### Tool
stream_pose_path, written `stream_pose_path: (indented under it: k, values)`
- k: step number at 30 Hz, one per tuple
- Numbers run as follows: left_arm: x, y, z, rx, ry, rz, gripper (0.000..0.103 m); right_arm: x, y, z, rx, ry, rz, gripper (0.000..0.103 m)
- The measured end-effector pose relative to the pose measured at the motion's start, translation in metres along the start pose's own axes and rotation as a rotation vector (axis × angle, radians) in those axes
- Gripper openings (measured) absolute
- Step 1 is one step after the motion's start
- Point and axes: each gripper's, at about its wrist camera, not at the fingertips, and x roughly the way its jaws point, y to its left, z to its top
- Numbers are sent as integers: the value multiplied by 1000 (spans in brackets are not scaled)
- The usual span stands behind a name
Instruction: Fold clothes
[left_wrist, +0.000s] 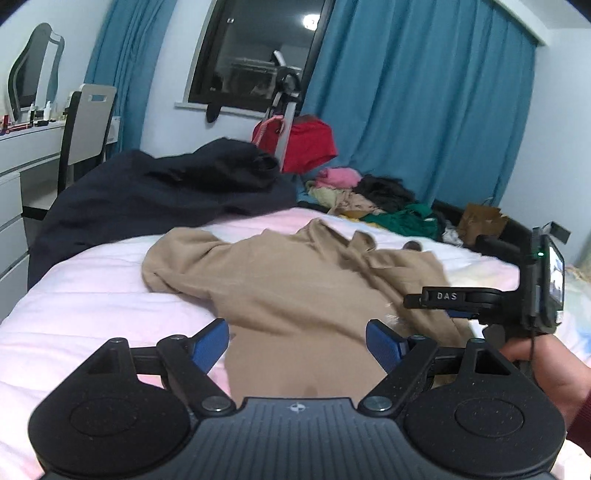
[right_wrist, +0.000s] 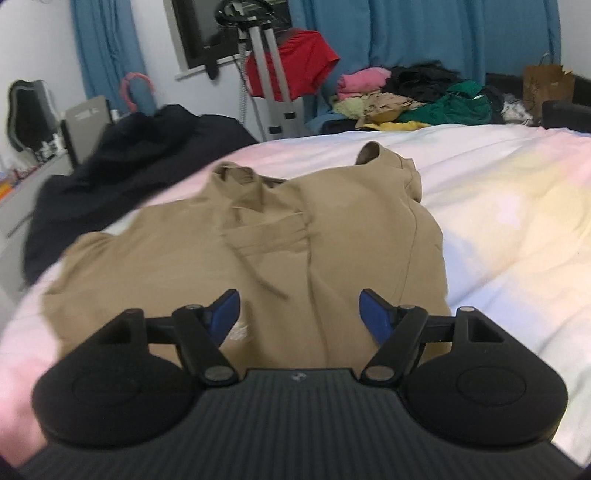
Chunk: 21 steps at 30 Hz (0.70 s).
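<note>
Clothes crowd the far side of my bed (right_wrist: 498, 206): one heap of unfolded garments (right_wrist: 413, 101), one red top (right_wrist: 295, 62) hung on a stand, one dark blanket (left_wrist: 155, 195) bunched at the left. One tan garment (right_wrist: 258, 251) lies rumpled mid-bed. My left gripper (left_wrist: 297, 343) and right gripper (right_wrist: 297, 314) hang over its near edge, both spread wide, gripping nothing.
</note>
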Motion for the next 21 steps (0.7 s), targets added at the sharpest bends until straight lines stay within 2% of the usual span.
stream_pose_path:
  k: [2, 4, 5, 6, 7, 8, 9, 13, 15, 21]
  values:
    - [0, 9, -3, -19, 14, 1, 83, 12, 2, -3, -6, -12, -21, 71]
    - [2, 15, -2, -45, 23, 4, 83, 10, 10, -4, -23, -54, -10, 61]
    - [2, 18, 0, -60, 22, 5, 83, 8, 14, -4, -33, -78, -1, 51]
    - [3, 20, 2, -73, 18, 4, 83, 7, 18, -4, -43, -91, 14, 49]
    - [3, 22, 3, -84, 12, 3, 83, 6, 22, -3, -53, -97, 33, 46]
    - [0, 23, 4, -90, 4, 4, 83, 6, 26, -2, -62, -90, 55, 36]
    - [-2, 24, 5, -92, 0, 10, 83, 7, 32, -3, -70, -74, 79, 34]
    - [-14, 25, 8, -102, -9, 33, 83, 10, 57, -9, -136, -16, 109, 34]
    - [-22, 26, 10, -105, -18, 42, 83, 7, 64, -8, -125, 7, 146, 35]
    - [-53, 25, 18, -73, -45, 78, 83, -22, 94, 2, -189, -59, 187, 37]
